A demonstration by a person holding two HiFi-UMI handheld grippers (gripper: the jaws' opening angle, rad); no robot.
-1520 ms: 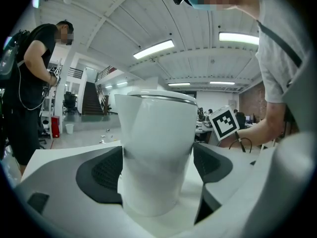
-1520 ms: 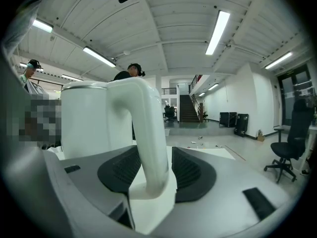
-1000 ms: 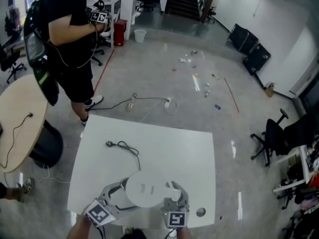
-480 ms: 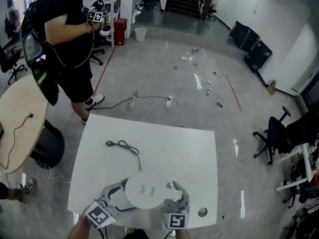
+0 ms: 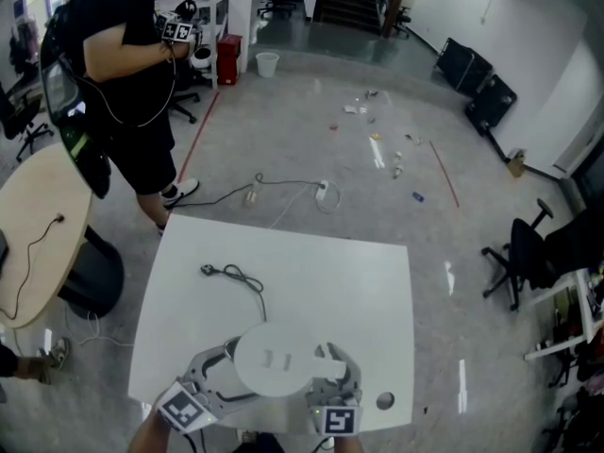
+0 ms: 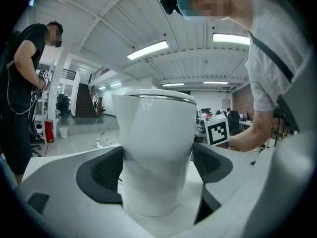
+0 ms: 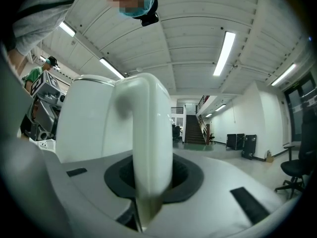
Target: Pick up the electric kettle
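Note:
The white electric kettle [image 5: 276,359] stands on the white table [image 5: 330,281] near its front edge, and the head view shows its lid from above. My left gripper [image 5: 229,376] holds the kettle's body [image 6: 156,133] from the left, with a dark pad against each side. On the right side of the kettle, my right gripper [image 5: 326,371] is shut on the curved white handle [image 7: 148,133], which runs down between its pads. In the left gripper view the kettle fills the gap of the left gripper [image 6: 156,175]. The right gripper [image 7: 151,180] looks level along the handle.
A black power cord with a plug [image 5: 233,277] lies on the table behind the kettle. A round hole [image 5: 384,401] sits in the table's front right. A person [image 5: 123,74] stands beyond the table at far left, next to a round wooden table [image 5: 33,234]. An office chair [image 5: 519,253] is at right.

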